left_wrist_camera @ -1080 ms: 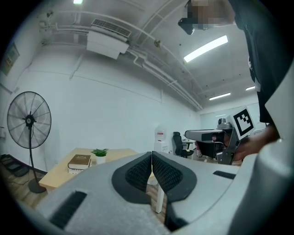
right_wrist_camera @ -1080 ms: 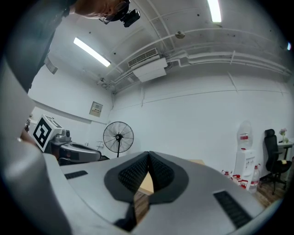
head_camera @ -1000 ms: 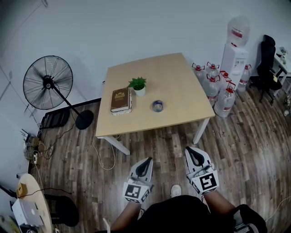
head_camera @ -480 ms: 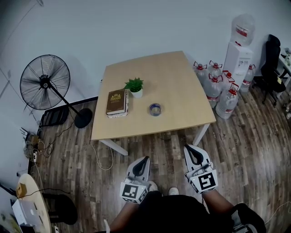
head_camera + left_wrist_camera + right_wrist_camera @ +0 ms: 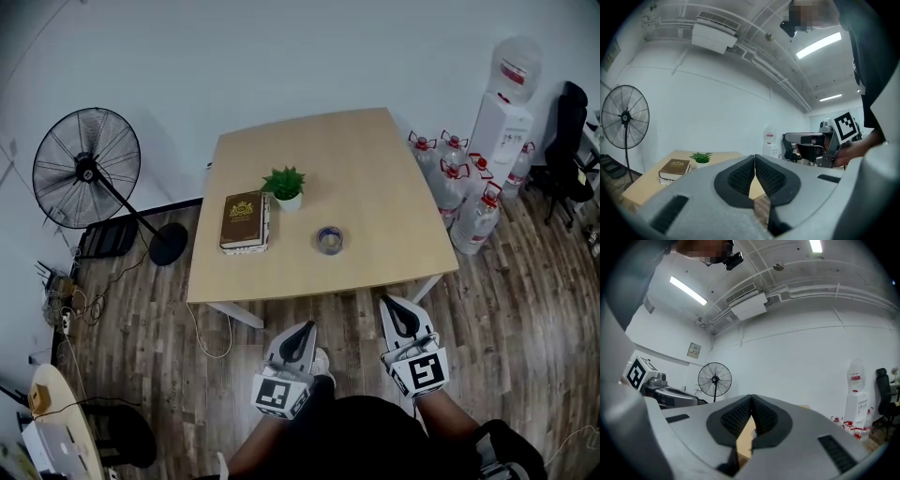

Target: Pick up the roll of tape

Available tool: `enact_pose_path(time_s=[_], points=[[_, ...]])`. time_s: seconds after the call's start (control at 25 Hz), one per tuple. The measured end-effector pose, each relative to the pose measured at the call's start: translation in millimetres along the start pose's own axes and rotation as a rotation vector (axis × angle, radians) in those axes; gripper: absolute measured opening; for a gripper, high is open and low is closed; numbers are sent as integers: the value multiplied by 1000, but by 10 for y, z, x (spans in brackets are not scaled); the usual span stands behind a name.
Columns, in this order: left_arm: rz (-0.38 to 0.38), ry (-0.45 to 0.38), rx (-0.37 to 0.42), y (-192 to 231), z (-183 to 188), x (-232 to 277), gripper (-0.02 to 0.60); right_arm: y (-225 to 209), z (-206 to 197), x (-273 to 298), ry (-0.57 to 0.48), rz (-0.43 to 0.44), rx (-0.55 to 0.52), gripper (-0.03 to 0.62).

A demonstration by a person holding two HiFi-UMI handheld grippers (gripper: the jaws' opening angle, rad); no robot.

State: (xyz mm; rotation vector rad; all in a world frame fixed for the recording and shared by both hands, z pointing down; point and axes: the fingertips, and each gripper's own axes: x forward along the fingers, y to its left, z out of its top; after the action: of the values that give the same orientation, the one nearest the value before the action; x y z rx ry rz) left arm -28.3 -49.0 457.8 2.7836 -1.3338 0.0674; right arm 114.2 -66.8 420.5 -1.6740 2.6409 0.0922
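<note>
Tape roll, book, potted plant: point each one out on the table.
tape roll point(image 5: 329, 248), head view, on its near rim.
book point(image 5: 246, 219), head view, middle of its cover.
potted plant point(image 5: 284, 181), head view, on its leaves.

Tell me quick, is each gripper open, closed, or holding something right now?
Left gripper: closed, holding nothing.
Right gripper: closed, holding nothing.

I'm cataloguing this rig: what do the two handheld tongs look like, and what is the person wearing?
The left tongs and right tongs match: light grey shells tapering to black ribbed pads. Each carries a white cube with black square markers at its rear. No cables show. The person wears dark clothing.
</note>
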Motion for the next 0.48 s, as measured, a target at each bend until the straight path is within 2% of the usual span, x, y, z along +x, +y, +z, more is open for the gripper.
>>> enact_pose_path(time_s=[0.48], points=[[-7, 20, -17, 1125, 50, 713, 8, -97, -157, 1343, 65, 4, 3, -8]])
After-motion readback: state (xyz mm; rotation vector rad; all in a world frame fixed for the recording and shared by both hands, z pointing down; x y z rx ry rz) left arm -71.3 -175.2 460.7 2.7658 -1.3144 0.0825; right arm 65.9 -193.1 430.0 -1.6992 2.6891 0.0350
